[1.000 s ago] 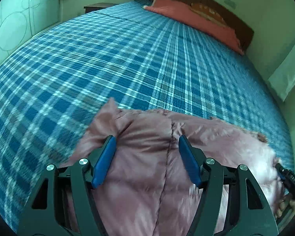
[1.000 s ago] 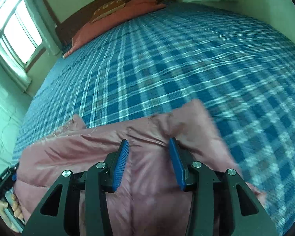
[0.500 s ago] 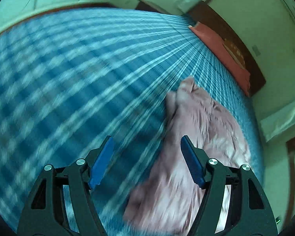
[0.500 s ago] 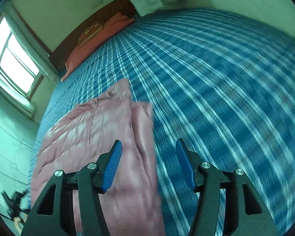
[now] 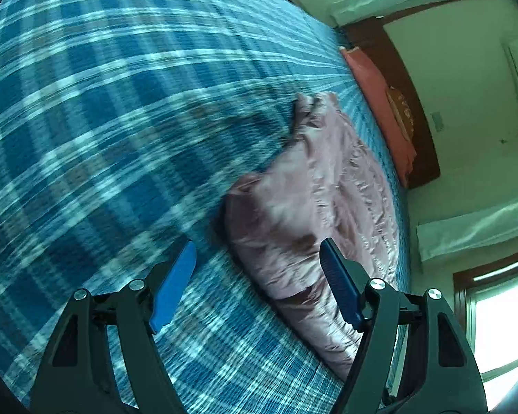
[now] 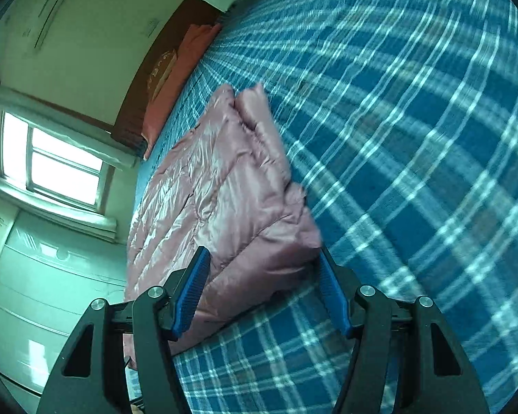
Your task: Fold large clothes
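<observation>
A: Where's the pink jacket (image 5: 314, 207)?
B: On the plaid bed (image 5: 86, 120), long axis toward the far headboard.
A: Grippers?
B: Left gripper (image 5: 257, 283) and right gripper (image 6: 264, 293) both opening, empty, at its near end; right nearer.

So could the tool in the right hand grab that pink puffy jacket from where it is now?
Probably yes. The right tool has its jaws opening, and the near corner of the pink jacket lies between them on the plaid bedspread. Nothing blocks the way.
</observation>
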Action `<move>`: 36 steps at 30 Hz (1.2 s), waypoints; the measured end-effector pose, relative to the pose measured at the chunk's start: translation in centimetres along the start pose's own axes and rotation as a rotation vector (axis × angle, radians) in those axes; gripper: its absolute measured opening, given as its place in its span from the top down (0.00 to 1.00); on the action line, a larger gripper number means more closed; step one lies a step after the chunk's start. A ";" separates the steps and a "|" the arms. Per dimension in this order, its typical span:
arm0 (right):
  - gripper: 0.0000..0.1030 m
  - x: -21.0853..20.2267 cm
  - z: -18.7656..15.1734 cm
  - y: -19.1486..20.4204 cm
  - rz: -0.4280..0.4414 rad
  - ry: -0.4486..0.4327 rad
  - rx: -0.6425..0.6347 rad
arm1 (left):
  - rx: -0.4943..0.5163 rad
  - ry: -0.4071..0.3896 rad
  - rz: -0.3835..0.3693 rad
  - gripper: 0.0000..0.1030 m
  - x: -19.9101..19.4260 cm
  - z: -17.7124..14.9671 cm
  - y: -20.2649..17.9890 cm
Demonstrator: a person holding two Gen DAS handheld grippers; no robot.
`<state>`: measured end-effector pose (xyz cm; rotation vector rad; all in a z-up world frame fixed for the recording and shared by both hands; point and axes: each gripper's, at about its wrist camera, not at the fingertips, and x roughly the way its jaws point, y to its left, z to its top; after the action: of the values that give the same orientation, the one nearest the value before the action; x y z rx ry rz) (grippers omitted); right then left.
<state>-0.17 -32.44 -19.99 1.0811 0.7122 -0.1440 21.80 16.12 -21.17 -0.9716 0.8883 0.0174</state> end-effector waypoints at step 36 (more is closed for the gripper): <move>0.85 1.8 1.3 1.4 0.035 -0.059 -0.005 | 0.198 -0.027 0.108 0.88 0.0 -2.3 -3.1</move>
<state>2.43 -32.40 -19.67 1.0799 0.6397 -0.1434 21.50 12.65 -19.53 -0.7367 0.8991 0.0335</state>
